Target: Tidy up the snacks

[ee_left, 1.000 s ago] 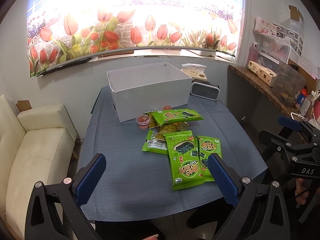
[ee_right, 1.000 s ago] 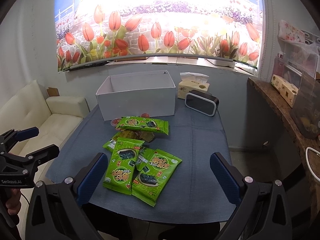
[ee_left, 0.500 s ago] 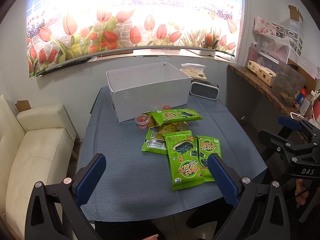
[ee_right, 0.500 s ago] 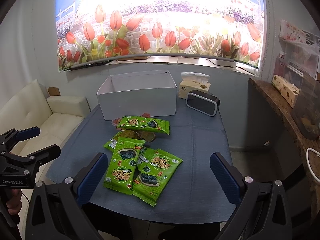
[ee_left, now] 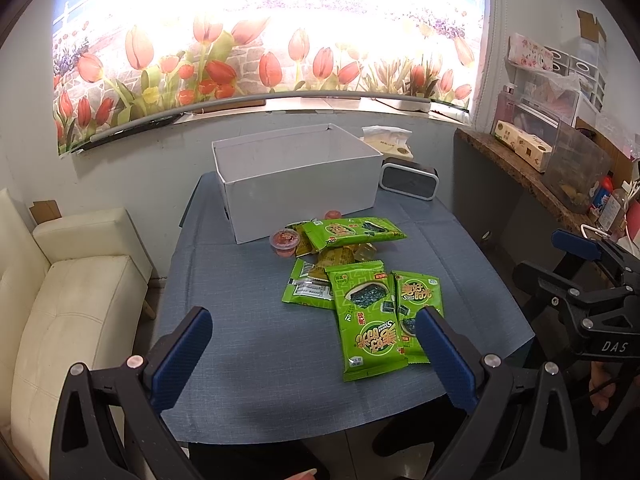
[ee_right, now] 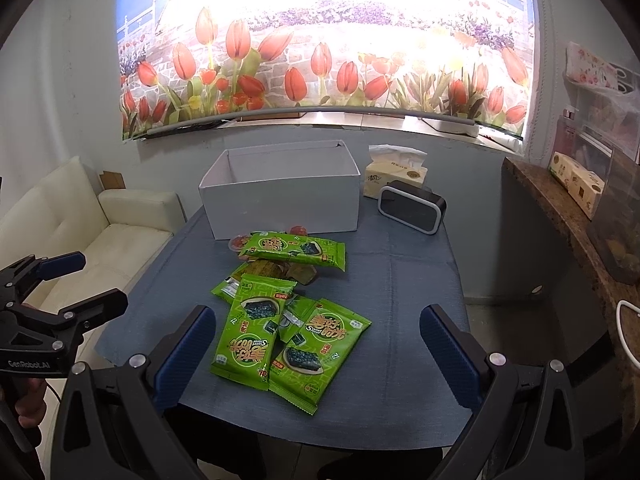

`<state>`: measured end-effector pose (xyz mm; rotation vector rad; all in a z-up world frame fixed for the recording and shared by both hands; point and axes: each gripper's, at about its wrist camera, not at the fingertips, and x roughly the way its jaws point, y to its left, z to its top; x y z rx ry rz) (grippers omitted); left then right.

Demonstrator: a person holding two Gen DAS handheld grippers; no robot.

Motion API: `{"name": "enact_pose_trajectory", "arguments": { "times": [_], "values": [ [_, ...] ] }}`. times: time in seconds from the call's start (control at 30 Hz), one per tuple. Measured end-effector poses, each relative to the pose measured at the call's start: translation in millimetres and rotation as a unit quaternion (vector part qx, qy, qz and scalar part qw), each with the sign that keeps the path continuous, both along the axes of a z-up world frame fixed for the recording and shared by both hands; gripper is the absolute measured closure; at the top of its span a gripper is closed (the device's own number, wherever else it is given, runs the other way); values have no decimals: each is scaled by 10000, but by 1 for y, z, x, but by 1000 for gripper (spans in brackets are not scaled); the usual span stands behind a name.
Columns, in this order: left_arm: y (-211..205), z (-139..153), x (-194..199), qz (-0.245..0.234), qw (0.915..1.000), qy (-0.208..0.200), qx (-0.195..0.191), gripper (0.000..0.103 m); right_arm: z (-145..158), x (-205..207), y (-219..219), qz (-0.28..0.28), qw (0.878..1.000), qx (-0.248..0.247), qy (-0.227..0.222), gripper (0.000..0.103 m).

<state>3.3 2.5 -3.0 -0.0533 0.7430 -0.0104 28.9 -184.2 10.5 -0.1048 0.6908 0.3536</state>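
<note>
Several green seaweed snack packets lie in a loose pile on the blue-grey table. One long green packet rests on top of small brown wrapped snacks and red jelly cups. Behind the pile stands an open white box. My left gripper hangs open above the table's near edge, nothing between its fingers. My right gripper is open too, over the near packets. Each gripper shows in the other's view.
A tissue box and a black speaker stand right of the white box. A cream sofa lies left of the table. A cluttered wooden shelf runs along the right wall. A tulip blind covers the window behind.
Both views have crept slightly forward toward the table; the snacks and box have not moved, and both grippers stay open.
</note>
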Motion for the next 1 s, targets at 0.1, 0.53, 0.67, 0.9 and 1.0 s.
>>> {"name": "enact_pose_trajectory", "arguments": {
  "times": [0.1,0.53,0.67,0.9,1.0],
  "values": [
    [0,-1,1,1,10000,5,-19,0,-2,3,1,66,10000,18,7,0],
    [13,-12,11,116,9998,125,-76,0,-34,71,39,1616,9857,-464,-59,0],
    [19,-14,12,162,9997,138,-117,0,-48,107,59,2493,9654,-769,-16,0],
    [32,-21,13,322,9993,169,-107,0,-93,183,97,3854,9026,-1761,760,0],
    [38,-26,13,377,9990,228,-78,0,-109,206,108,4250,8785,-1875,1118,0]
  ]
}}
